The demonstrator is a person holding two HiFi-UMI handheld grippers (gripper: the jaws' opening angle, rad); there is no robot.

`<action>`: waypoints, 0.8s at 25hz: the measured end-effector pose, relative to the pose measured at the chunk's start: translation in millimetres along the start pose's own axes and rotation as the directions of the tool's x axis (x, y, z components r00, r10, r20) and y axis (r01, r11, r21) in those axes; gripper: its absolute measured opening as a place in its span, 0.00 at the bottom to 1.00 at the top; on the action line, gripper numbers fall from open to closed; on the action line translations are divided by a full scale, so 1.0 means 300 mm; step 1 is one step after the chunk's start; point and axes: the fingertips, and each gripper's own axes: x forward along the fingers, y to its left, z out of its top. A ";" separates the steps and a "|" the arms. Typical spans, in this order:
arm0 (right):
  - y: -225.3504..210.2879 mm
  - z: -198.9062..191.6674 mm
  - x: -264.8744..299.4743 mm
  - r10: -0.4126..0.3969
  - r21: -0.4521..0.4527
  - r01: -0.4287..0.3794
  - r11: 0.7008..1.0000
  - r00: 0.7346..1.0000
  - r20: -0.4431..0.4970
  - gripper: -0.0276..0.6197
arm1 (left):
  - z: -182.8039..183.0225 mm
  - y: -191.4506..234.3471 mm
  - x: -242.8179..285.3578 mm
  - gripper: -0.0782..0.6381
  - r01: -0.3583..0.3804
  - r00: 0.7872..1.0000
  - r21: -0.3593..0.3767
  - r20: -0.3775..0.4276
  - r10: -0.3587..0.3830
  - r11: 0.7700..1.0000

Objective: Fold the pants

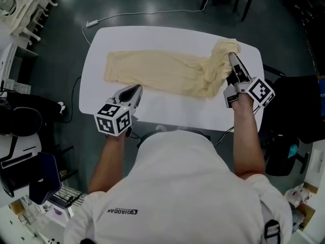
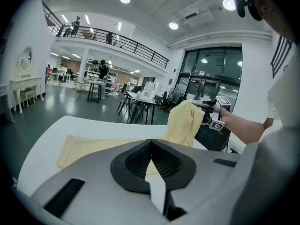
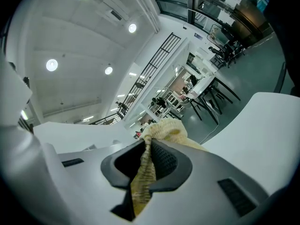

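Pale yellow soft-fabric pants (image 1: 157, 72), lightly creased: legs lie flat lengthwise on the white, round-cornered counter (image 1: 167, 117), with one end bunched and raised. Your right gripper (image 1: 232, 56): jaws clamped on that ribbed bunch. Your left gripper (image 1: 136, 89): jaws closed, empty, over the counter's near side. White shirt (image 1: 172, 187), small dark print: QIAODAN.
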 end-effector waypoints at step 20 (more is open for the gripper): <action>0.076 -0.012 0.031 0.161 0.011 -0.160 0.987 0.985 -0.061 0.14 | -0.058 -0.083 -0.059 0.15 -0.162 0.985 -0.064 0.053 0.165 0.985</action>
